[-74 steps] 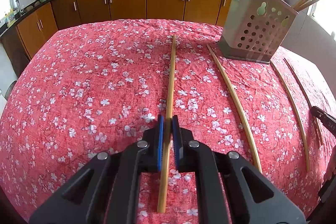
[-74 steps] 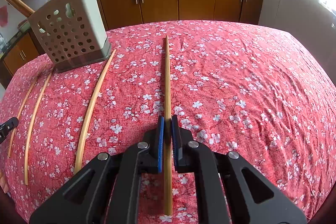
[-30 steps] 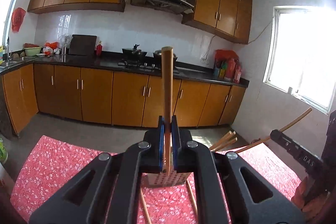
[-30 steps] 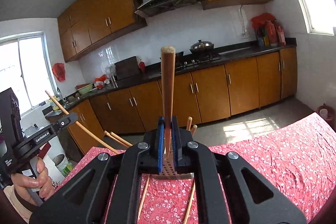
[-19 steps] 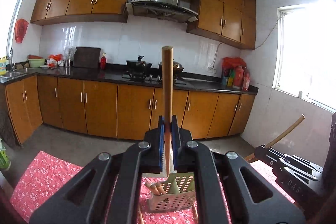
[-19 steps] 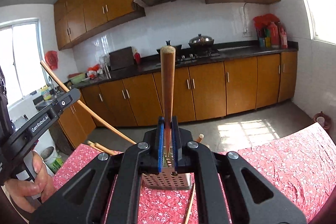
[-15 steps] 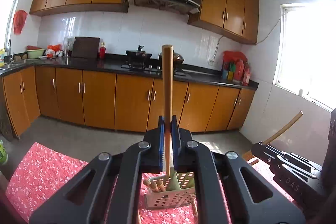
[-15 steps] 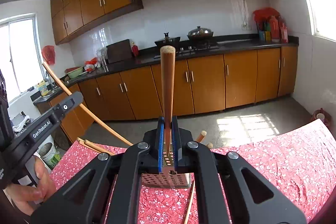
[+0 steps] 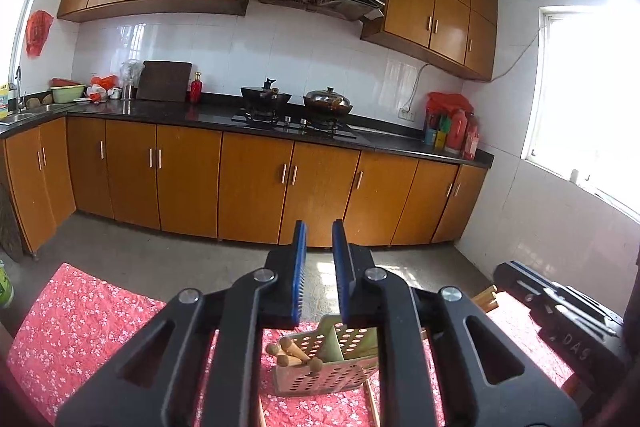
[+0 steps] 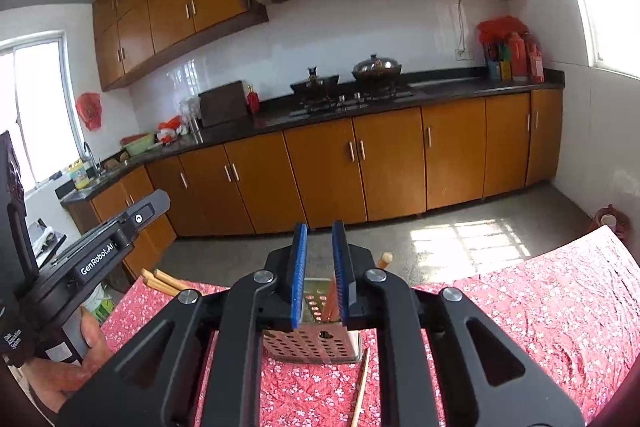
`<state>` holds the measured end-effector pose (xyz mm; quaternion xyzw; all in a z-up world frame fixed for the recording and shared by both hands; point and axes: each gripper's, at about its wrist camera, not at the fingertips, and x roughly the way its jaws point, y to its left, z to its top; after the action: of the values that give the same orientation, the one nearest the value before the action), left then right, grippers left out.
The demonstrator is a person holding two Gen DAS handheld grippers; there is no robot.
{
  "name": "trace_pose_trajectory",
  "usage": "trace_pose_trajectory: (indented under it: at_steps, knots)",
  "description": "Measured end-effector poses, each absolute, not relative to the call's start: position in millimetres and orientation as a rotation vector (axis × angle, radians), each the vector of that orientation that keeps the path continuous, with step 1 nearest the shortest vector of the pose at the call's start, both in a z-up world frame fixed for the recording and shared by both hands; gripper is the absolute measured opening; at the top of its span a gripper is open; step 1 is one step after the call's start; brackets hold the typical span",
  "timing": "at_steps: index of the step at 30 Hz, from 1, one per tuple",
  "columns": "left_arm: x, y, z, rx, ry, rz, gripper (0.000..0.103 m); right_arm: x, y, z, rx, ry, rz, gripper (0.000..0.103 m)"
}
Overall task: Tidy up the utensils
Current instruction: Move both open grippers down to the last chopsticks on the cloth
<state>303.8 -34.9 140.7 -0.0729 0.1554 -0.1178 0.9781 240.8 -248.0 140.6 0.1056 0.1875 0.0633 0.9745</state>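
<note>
Looking through the left wrist view, the left hand-held gripper (image 9: pixel 319 271) hangs above the perforated, pale metal utensil holder (image 9: pixel 326 367), its blue-padded jaws opening with nothing between them; several round-tipped wooden chopsticks (image 9: pixel 294 353) stand in the holder's left compartment, and the holder sits on the bench under a red floral cloth (image 9: pixel 80 327), near its far edge. The black body at the lower right reads "DAS", the rest being cut off. In the right wrist view, the right hand-held gripper (image 10: pixel 319 273) also hangs over the holder (image 10: pixel 310 345), jaws opening and empty, while a loose bamboo chopstick (image 10: pixel 360 387) lies on the cloth just in front of it. "GenRobot.AI" is printed on the other gripper's body at left. With both grippers crowded over one holder, they could knock together or tip it.
</note>
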Motion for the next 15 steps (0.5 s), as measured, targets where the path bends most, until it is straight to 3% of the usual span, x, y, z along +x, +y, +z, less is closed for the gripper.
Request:
trace_pose_trajectory:
  at_steps: [5, 8, 15]
  knots:
    - [272.7, -12.1, 147.4, -0.160, 0.293, -0.224, 0.023, 205.5, -268.3, 151.4, 0.243, 0.309, 0.113, 0.015]
    - [252.6, 6.3, 138.7, -0.144, 0.343, -0.207, 0.032, 187.5, -281.8, 139.1, 0.240, 0.326, 0.077, 0.021]
    - [236.6, 38.0, 40.6, -0.086, 0.637, -0.134, 0.035, 191.0, -284.4, 30.4, 0.266, 0.626, 0.052, 0.024]
